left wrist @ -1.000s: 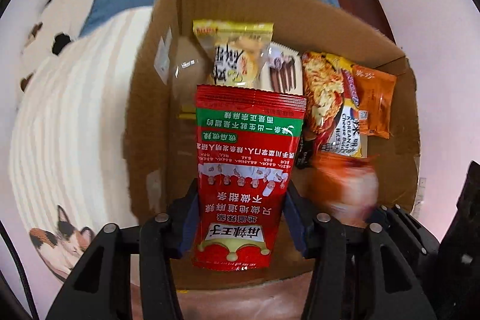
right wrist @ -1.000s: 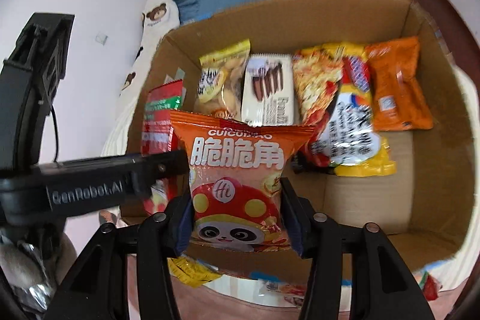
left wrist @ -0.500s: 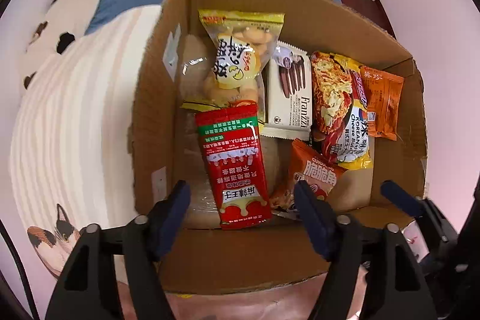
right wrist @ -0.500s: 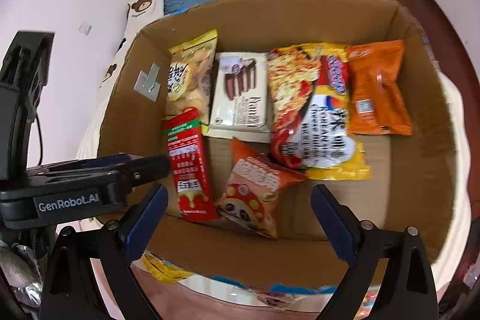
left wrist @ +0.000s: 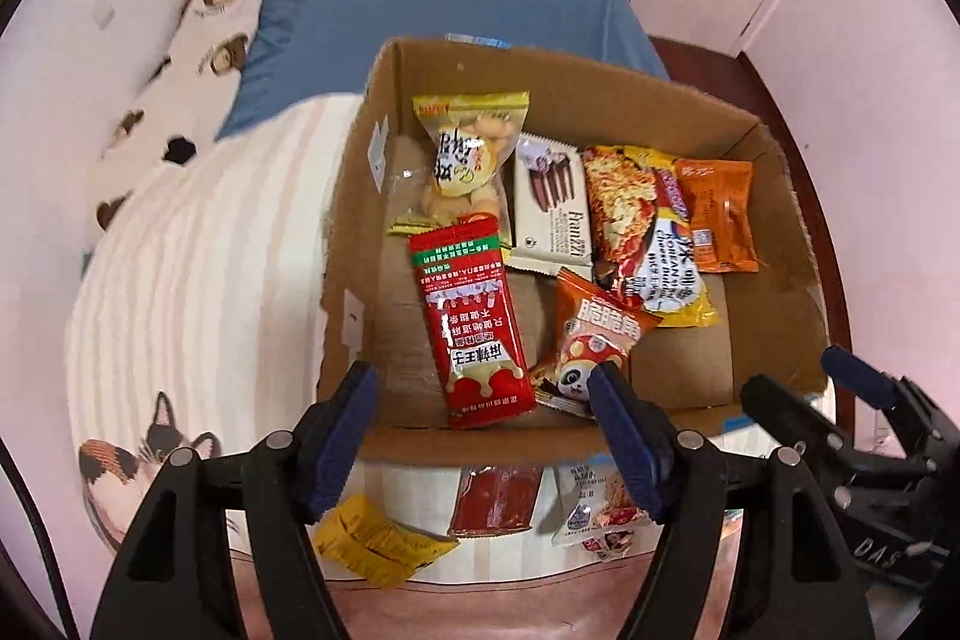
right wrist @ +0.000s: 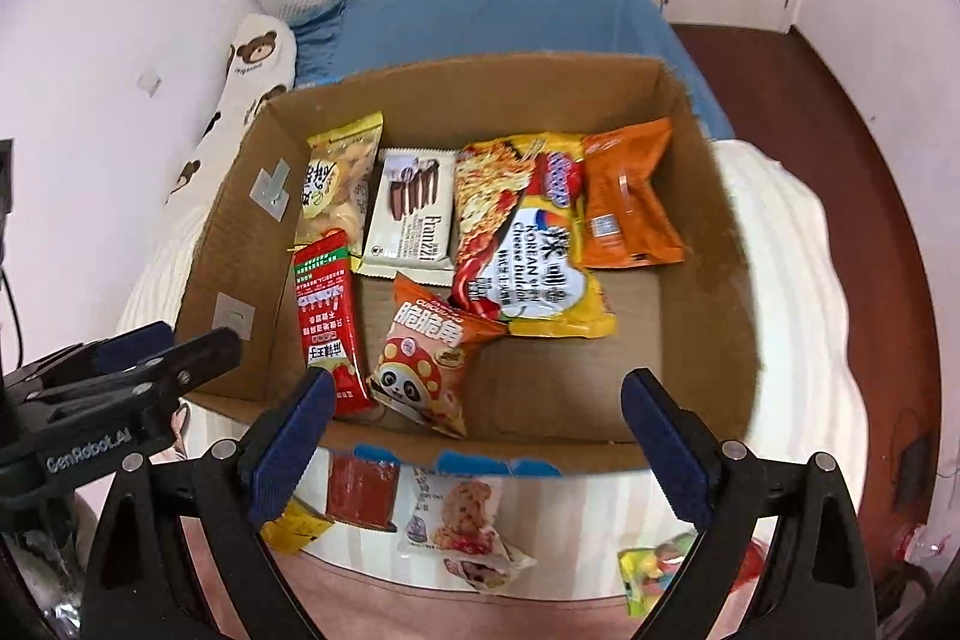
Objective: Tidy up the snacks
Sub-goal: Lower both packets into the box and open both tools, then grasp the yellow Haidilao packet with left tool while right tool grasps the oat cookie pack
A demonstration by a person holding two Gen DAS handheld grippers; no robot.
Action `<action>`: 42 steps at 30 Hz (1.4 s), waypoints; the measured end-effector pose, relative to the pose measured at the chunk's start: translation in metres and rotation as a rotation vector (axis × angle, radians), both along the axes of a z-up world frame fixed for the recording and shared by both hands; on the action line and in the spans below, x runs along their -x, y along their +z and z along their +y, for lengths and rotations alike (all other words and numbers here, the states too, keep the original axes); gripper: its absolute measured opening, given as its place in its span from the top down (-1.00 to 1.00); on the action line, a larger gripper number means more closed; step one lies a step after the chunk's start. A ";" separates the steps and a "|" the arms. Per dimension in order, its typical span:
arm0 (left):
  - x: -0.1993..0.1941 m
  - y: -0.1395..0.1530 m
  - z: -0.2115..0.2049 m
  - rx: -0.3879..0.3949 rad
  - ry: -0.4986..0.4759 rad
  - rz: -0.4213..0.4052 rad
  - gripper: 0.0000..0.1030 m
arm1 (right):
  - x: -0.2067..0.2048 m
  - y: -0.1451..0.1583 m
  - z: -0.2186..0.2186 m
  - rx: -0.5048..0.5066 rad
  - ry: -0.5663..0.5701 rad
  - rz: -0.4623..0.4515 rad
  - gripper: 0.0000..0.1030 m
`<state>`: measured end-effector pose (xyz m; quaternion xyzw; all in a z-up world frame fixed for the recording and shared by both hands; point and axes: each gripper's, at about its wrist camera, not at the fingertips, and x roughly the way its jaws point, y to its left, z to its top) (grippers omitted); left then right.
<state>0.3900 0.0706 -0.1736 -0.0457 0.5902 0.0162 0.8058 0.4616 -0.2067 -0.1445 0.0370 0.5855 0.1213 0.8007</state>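
Snacks (left wrist: 474, 319) in box (left wrist: 774, 304), wrappers (left wrist: 378, 541) outside

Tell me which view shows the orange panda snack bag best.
The right wrist view: the orange panda snack bag lies fully visible on the cardboard box floor. In the left wrist view, a blue pad of the left tongs hides its lower corner.

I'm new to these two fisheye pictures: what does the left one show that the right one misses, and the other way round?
Only the left view shows the cat picture on the bedding. Only the right view shows a bag of coloured sweets beside its claw and the "GenRobot.AI" label on the other tool. Both show the box with six snack packs, including the red pouch and panda pack, plus loose packs in front, and both claws open: left claw, right claw.
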 end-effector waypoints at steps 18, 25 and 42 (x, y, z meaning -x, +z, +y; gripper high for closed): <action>0.099 0.074 -0.028 -0.045 -0.019 -0.249 -0.38 | 0.095 0.094 -0.028 0.014 -0.020 -0.228 -0.90; 0.118 0.084 -0.029 -0.022 0.006 -0.282 -0.38 | 0.117 0.102 -0.038 -0.007 -0.048 -0.244 -0.90; 0.131 -0.094 0.072 0.097 0.339 0.180 -0.86 | 0.085 -0.091 -0.005 -0.083 -0.008 0.164 -0.58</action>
